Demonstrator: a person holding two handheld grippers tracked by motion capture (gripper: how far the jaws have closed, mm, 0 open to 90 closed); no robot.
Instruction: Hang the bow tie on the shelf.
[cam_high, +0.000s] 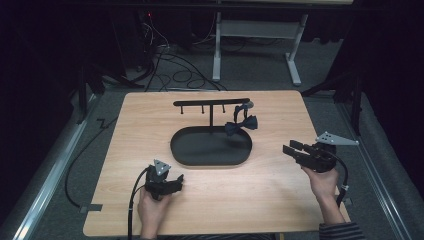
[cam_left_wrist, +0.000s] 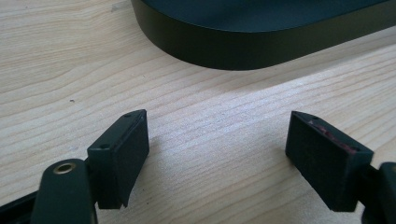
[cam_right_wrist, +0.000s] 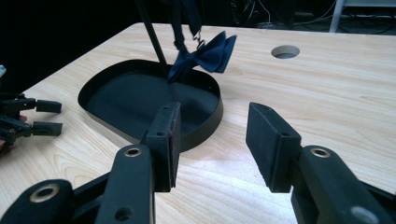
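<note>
On the wooden table (cam_high: 280, 190), both grippers — left gripper (cam_high: 175, 181), right gripper (cam_high: 292, 148) — rest with jaws apart, empty, flanking a bow tie (cam_high: 241, 124) hanging over a black tray (cam_high: 175, 145).

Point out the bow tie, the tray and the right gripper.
bow tie (cam_high: 241, 125), high view, on its centre knot.
tray (cam_high: 176, 150), high view, on its left rim.
right gripper (cam_high: 289, 147), high view, between its open fingertips.

Lab: floor cables (cam_high: 175, 75), dark curtains, bare test table (cam_high: 280, 190).

Bright tabletop, dark surroundings, soft shadows
</note>
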